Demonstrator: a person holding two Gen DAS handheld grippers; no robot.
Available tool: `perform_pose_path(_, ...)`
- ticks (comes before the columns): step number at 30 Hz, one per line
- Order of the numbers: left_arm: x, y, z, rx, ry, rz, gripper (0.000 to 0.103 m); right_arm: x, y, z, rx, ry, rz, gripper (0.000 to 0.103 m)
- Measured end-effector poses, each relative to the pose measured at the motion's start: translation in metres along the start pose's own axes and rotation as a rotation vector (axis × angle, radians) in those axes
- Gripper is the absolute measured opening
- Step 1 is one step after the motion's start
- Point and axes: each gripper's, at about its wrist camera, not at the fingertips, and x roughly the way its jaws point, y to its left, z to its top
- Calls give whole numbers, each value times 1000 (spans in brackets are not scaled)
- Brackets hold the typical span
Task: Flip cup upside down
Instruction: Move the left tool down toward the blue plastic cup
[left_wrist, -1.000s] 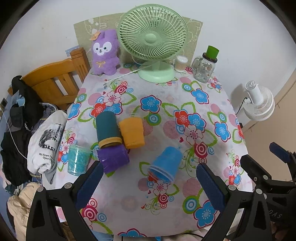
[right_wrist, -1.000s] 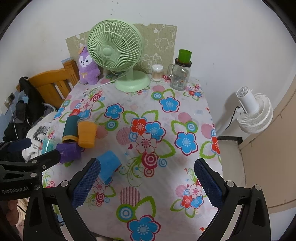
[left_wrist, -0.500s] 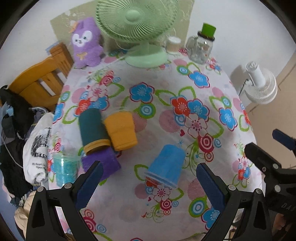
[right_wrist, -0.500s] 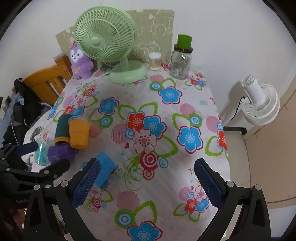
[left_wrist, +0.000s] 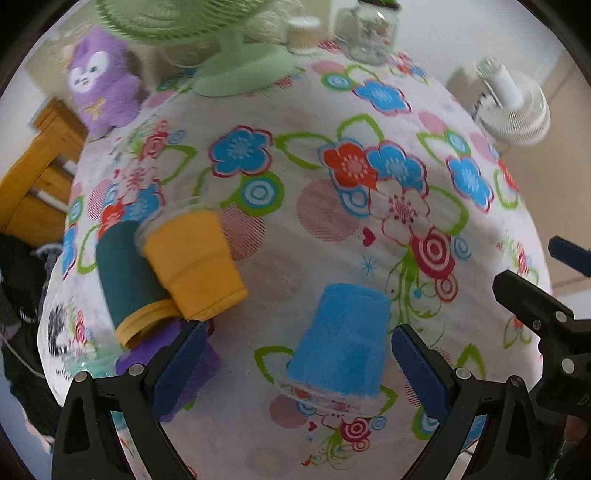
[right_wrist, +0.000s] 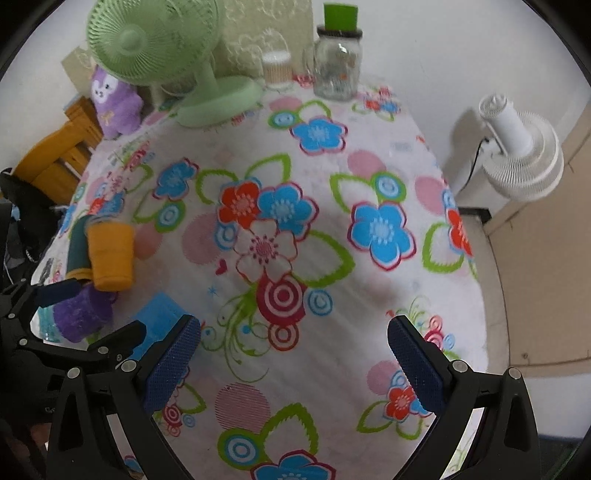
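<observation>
Blue cup (left_wrist: 341, 341) lies sideways, mouth toward camera.

Both the left gripper (left_wrist: 295, 365) and right gripper (right_wrist: 293, 363) have black angular plastic frames, silver screws and blue textured pads (right_wrist: 171, 363).

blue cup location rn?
In the left wrist view the blue cup lies on its side on the floral tablecloth, between the open fingers of the left hand-held gripper, right of the purple cup and orange cup.
</observation>
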Motion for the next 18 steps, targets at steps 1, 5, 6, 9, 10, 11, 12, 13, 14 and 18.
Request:
perform_pose_path(1, 5, -2, 0, 20, 10, 1, 101, 4, 0, -1, 6, 9, 1, 102)
perform_pose_path(5, 20, -10, -1, 65, 41, -17, 101, 18, -1, -7, 26, 46, -3, 102)
perform_pose_path(6, 23, -11, -2, 71, 47, -22, 101, 21, -2, -8, 29, 52, -3, 102)
perform_pose_path(9, 33, -15, -5, 80, 77, -45, 101, 28, -5, -13, 47, 71, -8, 102)
perform_pose_path(10, 36, -16, -6, 83, 86, -49, 101, 30, -6, -14, 50, 76, -10, 102)
perform_pose_path(11, 40, -17, -7, 89, 91, -45, 101, 32, -7, -15, 55, 81, -11, 102)
perform_pose_path(12, 42, -19, -7, 94, 94, -37, 101, 35, -8, -16, 59, 86, -12, 102)
perform_pose_path(13, 45, -19, -8, 97, 97, -31, 101, 37, -9, -16, 62, 91, -12, 102)
perform_pose_path(14, 48, -20, -8, 94, 102, -31, 99, 39, -10, -17, 65, 97, -13, 102)
perform_pose_path(18, 56, -17, -9, 58, 131, -53, 87, 46, -10, -20, 66, 114, -10, 102)
